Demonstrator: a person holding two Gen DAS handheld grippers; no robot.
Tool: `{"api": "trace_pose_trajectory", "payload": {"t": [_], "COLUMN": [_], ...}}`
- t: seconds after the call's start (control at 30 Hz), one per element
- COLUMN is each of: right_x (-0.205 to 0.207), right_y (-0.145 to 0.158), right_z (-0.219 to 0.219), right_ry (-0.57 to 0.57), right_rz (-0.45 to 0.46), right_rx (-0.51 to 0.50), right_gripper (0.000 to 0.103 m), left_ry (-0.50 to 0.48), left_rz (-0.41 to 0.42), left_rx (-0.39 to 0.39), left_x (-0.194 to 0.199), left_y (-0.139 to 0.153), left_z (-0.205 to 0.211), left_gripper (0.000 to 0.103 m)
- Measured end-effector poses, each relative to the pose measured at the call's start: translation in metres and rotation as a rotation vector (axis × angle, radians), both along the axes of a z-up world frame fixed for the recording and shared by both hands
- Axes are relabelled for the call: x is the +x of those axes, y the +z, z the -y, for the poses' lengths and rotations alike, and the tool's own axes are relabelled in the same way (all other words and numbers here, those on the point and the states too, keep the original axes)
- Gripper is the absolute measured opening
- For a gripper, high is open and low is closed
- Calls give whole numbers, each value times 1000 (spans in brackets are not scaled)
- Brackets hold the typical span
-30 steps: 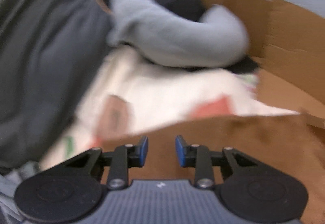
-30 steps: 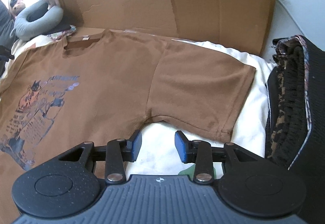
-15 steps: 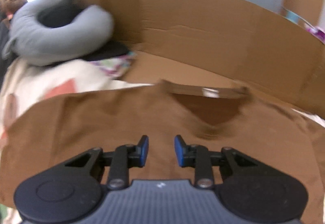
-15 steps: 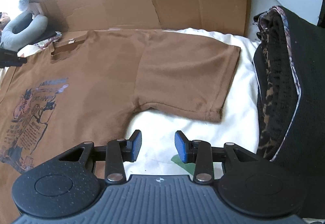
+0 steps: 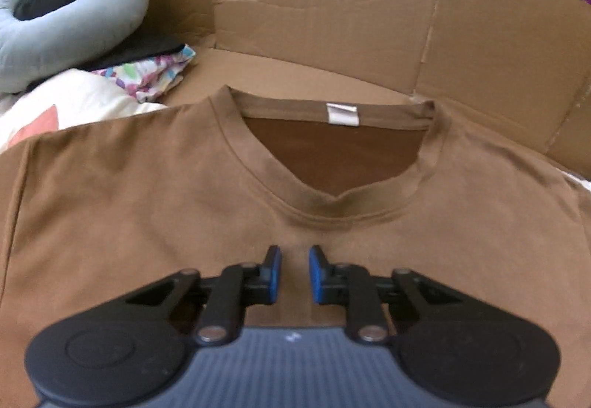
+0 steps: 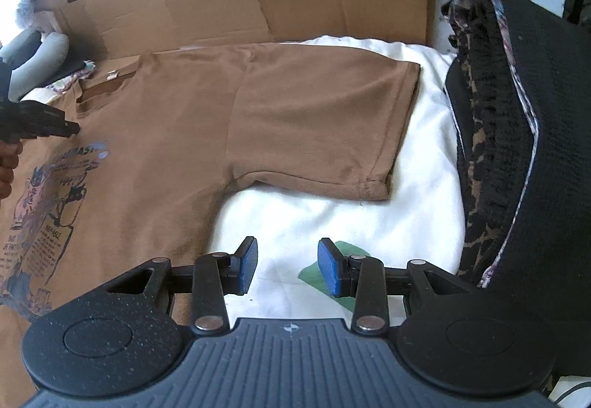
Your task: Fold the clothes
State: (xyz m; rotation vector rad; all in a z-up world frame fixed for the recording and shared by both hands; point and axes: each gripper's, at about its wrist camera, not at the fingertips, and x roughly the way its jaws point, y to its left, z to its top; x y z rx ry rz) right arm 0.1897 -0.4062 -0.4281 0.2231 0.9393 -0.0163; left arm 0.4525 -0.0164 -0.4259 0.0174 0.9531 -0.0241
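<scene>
A brown T-shirt [image 5: 147, 193] lies flat, print side up, on a white sheet [image 6: 295, 208]. Its collar [image 5: 332, 201] with a white tag faces the cardboard. My left gripper [image 5: 294, 275] is open and empty, hovering over the chest just below the collar. My right gripper [image 6: 287, 265] is open and empty over the sheet, below the shirt's right sleeve [image 6: 325, 127]. The shirt [image 6: 159, 134] shows a graphic print [image 6: 48, 208] in the right wrist view, where the left gripper [image 6: 70, 129] shows at the left edge.
A cardboard wall [image 5: 332, 1] stands behind the shirt. A grey neck pillow [image 5: 74, 27] and patterned cloth [image 5: 155, 71] lie at the back left. A black and leopard-patterned stack of fabric [image 6: 517, 134] rises at the right.
My left gripper has swung from the grey pillow to over the shirt's collar. My right gripper has shifted right, toward the sleeve and the dark fabric stack. Both stayed open.
</scene>
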Motion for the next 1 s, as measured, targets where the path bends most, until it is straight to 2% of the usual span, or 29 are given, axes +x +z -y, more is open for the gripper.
{"api": "trace_pose_trajectory", "payload": {"t": [0.2,0.37,0.5,0.7,0.87,1.0], "right_x": [2,4,4,3,5,11], "right_y": [-4,-4,-5,-8,-9,-9], "right_z": [4,6,8,13,20,30], "right_ry": [-15,-41,-77,-148,-220,-301], "right_rz": [-4,-1,5,14,30,33], "right_rx": [11,22,42,86,121,149], "right_gripper": [43,43,43,43,43,43], "left_ry": [10,7,26,24,-27,-62], "left_rz": [12,24,18,39,46,15], "left_rx": [10,58,47,21,26,2], "left_x": [18,35,41,29,11,-8], "left_y": [-2,-3,5,20,30,33], "left_z": [5,14,14,11,13,15], "left_gripper": [18,18,18,19,20,24]}}
